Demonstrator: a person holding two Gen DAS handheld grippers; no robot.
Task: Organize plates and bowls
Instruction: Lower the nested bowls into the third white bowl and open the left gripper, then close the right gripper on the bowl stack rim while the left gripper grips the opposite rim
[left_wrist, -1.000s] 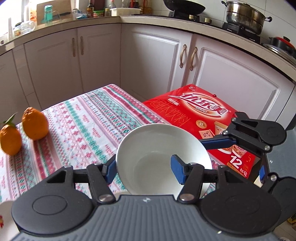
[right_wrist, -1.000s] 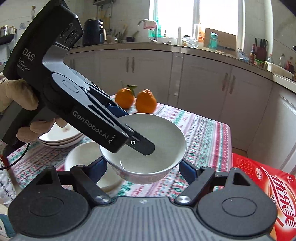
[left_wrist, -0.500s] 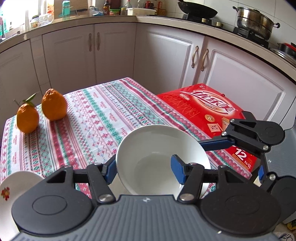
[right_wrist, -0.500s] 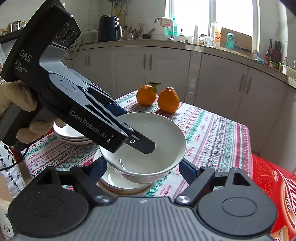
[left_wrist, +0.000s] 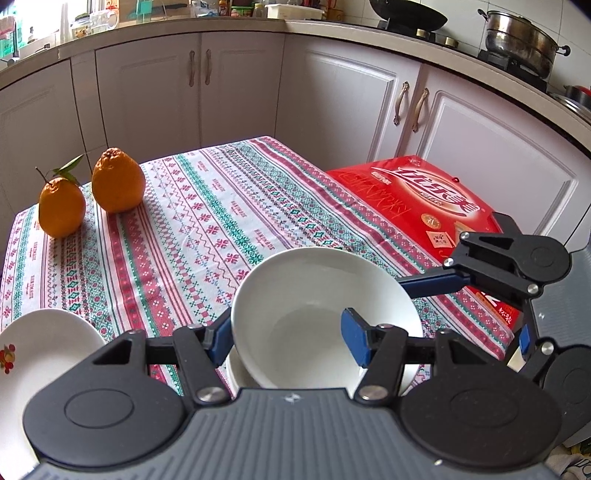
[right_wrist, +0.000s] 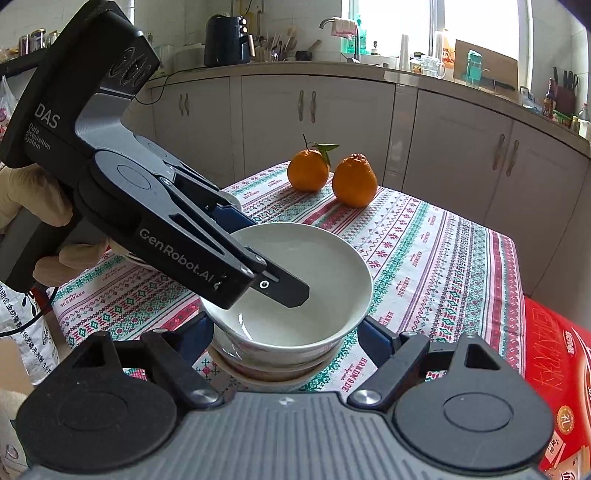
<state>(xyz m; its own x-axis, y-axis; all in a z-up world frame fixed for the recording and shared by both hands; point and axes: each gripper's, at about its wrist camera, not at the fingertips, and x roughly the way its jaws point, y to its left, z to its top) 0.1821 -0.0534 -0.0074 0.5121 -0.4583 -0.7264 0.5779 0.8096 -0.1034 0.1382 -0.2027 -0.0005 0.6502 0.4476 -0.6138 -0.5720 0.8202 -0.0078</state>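
A plain white bowl (left_wrist: 317, 295) (right_wrist: 295, 280) is held by both grippers. My left gripper (left_wrist: 288, 334) (right_wrist: 264, 258) is shut on its wall, one finger inside and one outside. In the right wrist view my right gripper (right_wrist: 286, 332) spans the bowl, a blue pad pressing on each side. The right gripper's blue finger (left_wrist: 428, 282) shows touching the bowl's right side. The bowl sits in or just above a second bowl (right_wrist: 273, 373) on the patterned tablecloth (left_wrist: 207, 229); contact between the two is hidden. A white plate with a flower print (left_wrist: 40, 354) lies at lower left.
Two oranges (left_wrist: 92, 199) (right_wrist: 332, 173) stand at the table's far end. A red carton (left_wrist: 424, 203) (right_wrist: 554, 350) sits just past the table's right edge. White kitchen cabinets (left_wrist: 240, 85) surround the table. A gloved hand (right_wrist: 26, 199) holds the left gripper.
Both grippers moved together with the bowl, a little down and across the table. A second bowl now lies directly under it, and the flowered plate has come into the left wrist view.
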